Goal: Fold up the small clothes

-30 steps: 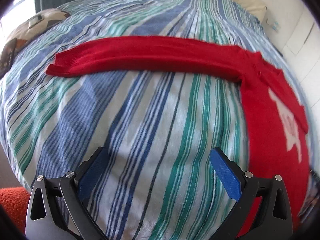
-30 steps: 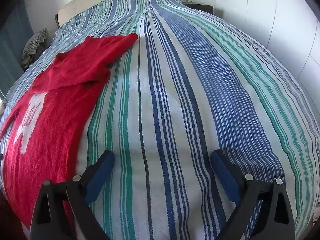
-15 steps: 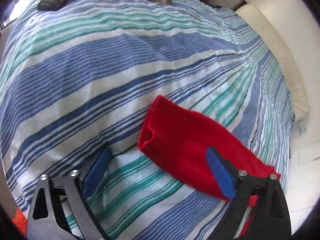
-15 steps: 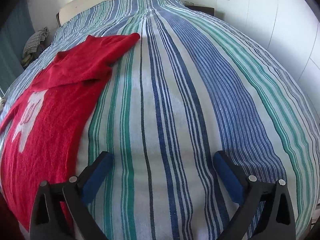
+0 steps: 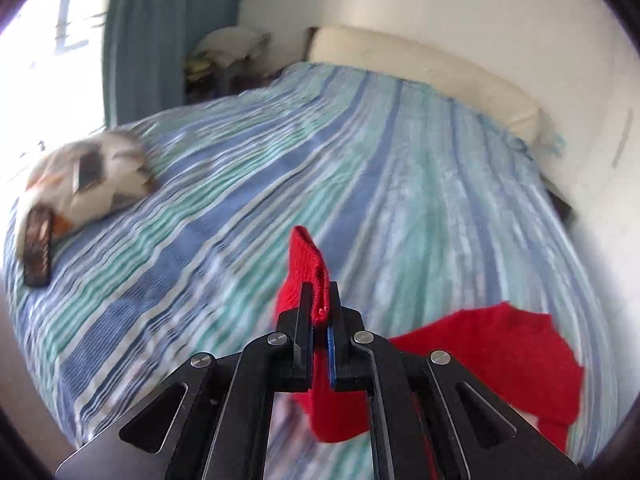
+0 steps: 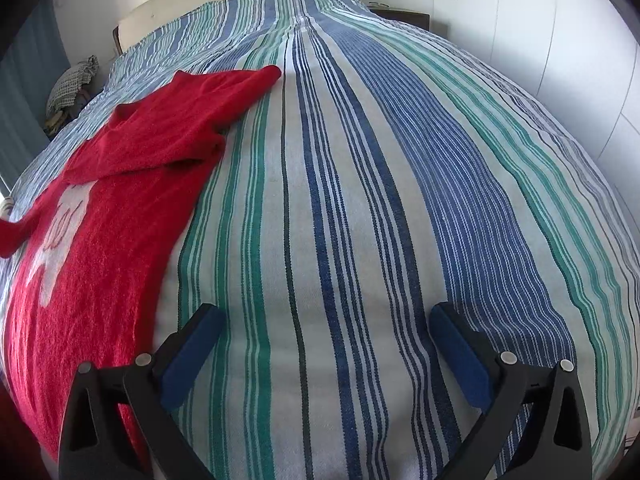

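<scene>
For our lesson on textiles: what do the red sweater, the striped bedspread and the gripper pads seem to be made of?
Red sweater: probably knitted wool or acrylic; matte, fuzzy, fine ribbing on the surface.
Striped bedspread: likely woven cotton; flat matte weave, thread lines visible in the stripes.
Pads of the right gripper: apparently blue rubber or foam, dull and smooth, on black, probably plastic, fingers.
</scene>
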The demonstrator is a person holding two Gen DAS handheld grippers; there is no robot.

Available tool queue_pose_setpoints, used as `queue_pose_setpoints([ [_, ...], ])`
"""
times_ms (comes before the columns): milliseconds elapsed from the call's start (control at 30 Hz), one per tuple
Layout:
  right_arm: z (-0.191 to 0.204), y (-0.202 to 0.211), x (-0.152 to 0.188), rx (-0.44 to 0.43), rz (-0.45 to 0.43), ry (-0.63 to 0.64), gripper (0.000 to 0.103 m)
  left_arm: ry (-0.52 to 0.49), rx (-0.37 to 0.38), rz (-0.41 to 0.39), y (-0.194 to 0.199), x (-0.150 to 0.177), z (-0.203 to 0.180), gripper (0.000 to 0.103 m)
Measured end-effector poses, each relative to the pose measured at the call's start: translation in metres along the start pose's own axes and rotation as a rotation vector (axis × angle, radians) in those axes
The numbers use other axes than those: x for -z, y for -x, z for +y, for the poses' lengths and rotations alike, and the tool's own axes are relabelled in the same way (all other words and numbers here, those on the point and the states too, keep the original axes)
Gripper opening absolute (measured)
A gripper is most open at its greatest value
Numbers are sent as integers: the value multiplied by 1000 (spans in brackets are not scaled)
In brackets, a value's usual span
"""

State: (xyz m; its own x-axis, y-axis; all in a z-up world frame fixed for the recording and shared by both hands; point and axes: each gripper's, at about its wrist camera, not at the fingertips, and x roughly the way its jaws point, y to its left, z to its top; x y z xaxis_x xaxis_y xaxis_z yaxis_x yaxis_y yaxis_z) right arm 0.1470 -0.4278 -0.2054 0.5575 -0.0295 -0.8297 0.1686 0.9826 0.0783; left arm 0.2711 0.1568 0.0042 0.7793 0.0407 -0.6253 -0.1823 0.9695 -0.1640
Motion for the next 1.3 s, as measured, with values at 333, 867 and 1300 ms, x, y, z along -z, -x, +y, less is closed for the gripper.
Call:
queue_pose_setpoints([
  [333, 1, 0, 1, -6, 0, -6, 103, -380, 429, 75, 7, 45, -289, 94],
  [867, 3, -2, 1, 5, -1, -1, 103, -303, 209, 370, -55, 154, -77, 94],
  [1300, 4, -2, 4, 9, -12, 0, 103, -325, 75, 257, -118, 162, -79, 6],
])
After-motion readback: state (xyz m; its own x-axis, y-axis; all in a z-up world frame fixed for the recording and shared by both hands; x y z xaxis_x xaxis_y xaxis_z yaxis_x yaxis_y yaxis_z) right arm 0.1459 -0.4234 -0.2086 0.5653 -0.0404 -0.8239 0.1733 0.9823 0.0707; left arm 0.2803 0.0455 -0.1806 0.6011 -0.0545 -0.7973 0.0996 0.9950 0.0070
